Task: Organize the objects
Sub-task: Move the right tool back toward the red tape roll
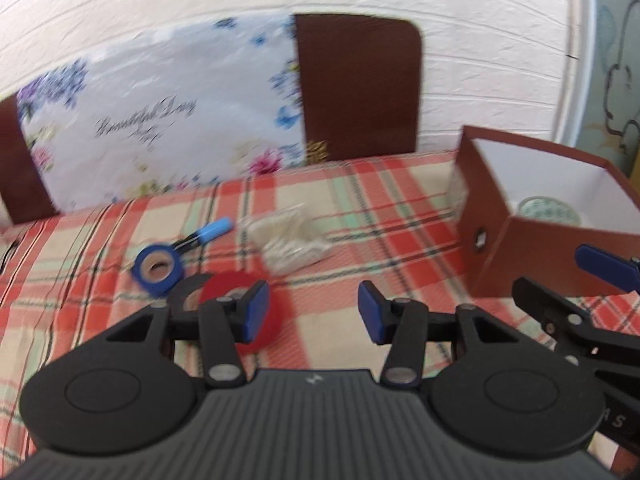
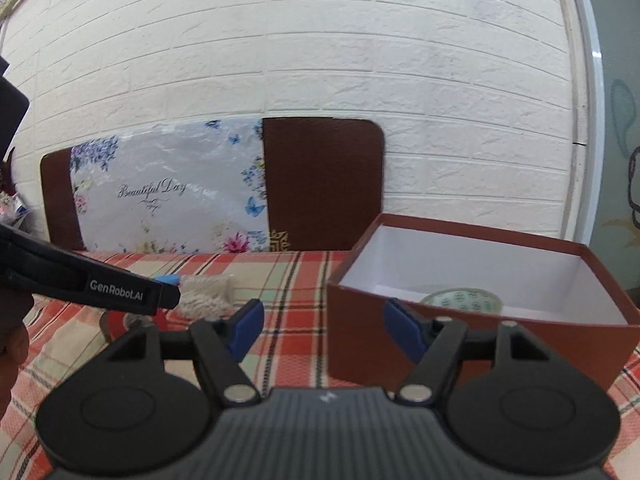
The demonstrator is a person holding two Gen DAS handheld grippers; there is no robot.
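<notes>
My left gripper (image 1: 312,312) hung with its jaws spread wide and nothing between them, low over the plaid tablecloth (image 1: 400,216). My right gripper (image 2: 324,330) was spread just as wide and empty too, in front of the brown box's (image 2: 472,344) near wall. Just past my left finger lay a red tape roll (image 1: 240,284), partly hidden by the blue pad. Beside it, farther left, sat a blue tape roll (image 1: 158,268), with a blue-handled tool (image 1: 208,234) just behind. A clear plastic bag (image 1: 286,240) lay mid-table. Inside the open box, on its white floor, rested a pale patterned tape roll (image 2: 460,299). Beyond the table a floral board (image 2: 168,192) leaned against the white brick wall (image 2: 320,40).
</notes>
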